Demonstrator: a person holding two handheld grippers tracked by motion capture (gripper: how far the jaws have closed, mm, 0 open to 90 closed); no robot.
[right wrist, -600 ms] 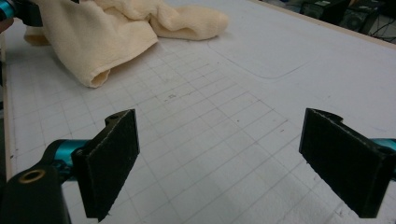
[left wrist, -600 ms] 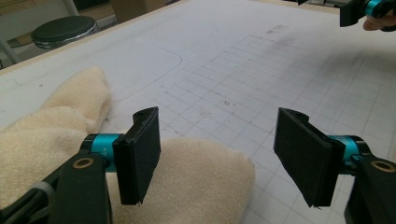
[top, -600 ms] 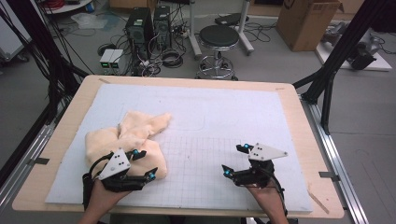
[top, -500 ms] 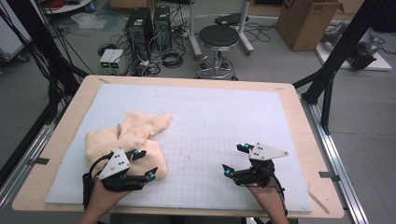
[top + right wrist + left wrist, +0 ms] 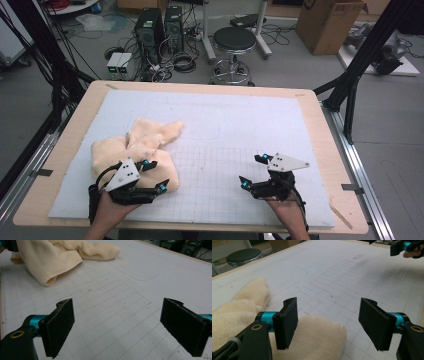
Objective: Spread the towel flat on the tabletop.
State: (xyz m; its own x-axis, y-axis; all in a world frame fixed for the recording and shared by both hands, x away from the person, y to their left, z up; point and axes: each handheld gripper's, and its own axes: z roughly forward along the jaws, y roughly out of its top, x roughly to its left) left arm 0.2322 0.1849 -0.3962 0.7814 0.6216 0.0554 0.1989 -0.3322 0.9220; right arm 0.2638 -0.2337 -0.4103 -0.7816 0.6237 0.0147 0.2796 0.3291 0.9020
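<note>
The towel (image 5: 135,155) lies crumpled on the left half of the white mat (image 5: 240,120), which covers the wooden table (image 5: 320,125), and it is a cream, fluffy cloth with one lobe that reaches toward the middle of the mat. Your left gripper (image 5: 152,176) is at the near edge of the towel, and in the high view it seems to rest on or just above the cloth; I cannot tell if it touches. Its jaws are spread wide and nothing is between the pads. Your right gripper (image 5: 253,171) is well apart from the towel, over the printed grid on the right half of the mat, and its jaws are also spread wide with only bare mat between them. No container stands on the table; the mat carries only the towel. The left gripper view gives what the high view does not: the rounded near corner of the towel (image 5: 322,337) lies under and between the left gripper (image 5: 328,325) pads, and the other gripper shows far off at the top right corner. The right gripper view shows the folded edge of the towel (image 5: 52,257) from the side, where a rolled hem opens toward the right gripper (image 5: 117,327).
</note>
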